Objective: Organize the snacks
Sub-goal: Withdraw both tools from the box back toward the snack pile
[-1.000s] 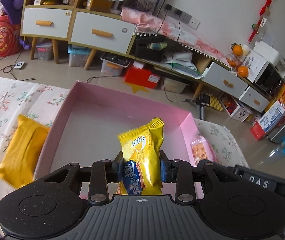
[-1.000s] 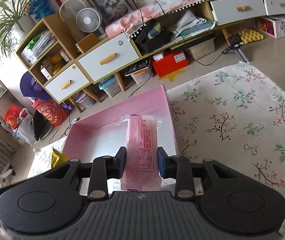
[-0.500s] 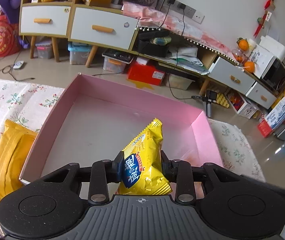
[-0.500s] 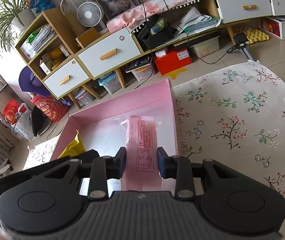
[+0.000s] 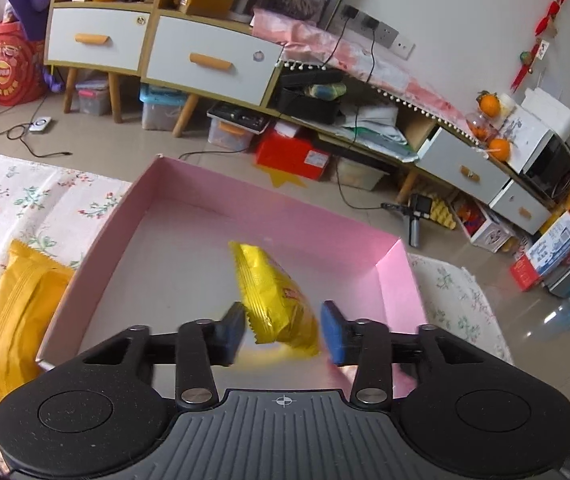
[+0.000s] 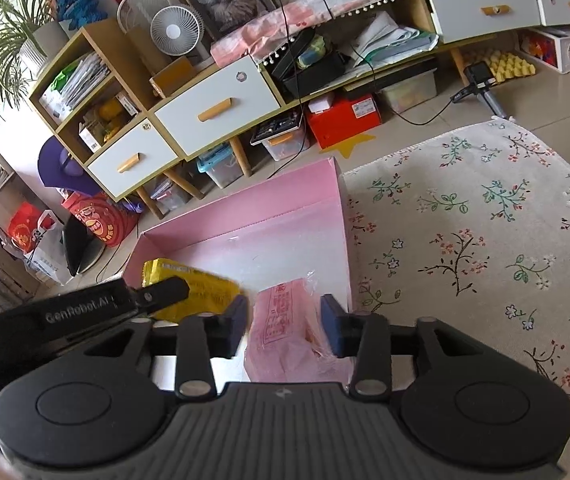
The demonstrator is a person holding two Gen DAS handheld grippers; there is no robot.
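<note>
A shallow pink box [image 5: 125,216] lies on a flowered cloth; it also shows in the right wrist view [image 6: 245,216]. My left gripper [image 5: 283,332] is open over the box, and a yellow snack bag [image 5: 275,300] lies loose and tilted between its fingers, blurred. My right gripper [image 6: 285,326] is open over the box's right side, with a pink snack packet [image 6: 285,328] loose between its fingers. The yellow bag [image 6: 197,284] and the left gripper's body [image 6: 85,308] show at the left of the right wrist view.
An orange snack packet [image 5: 9,316] lies on the cloth just left of the box. The flowered cloth [image 6: 485,240] spreads to the right of the box. Cabinets with drawers [image 5: 209,64], storage bins and cables stand on the floor beyond.
Both grippers have opened. The yellow bag has dropped from the left fingers and tipped over into the box. The pink packet has come loose from the right fingers and sunk lower.
</note>
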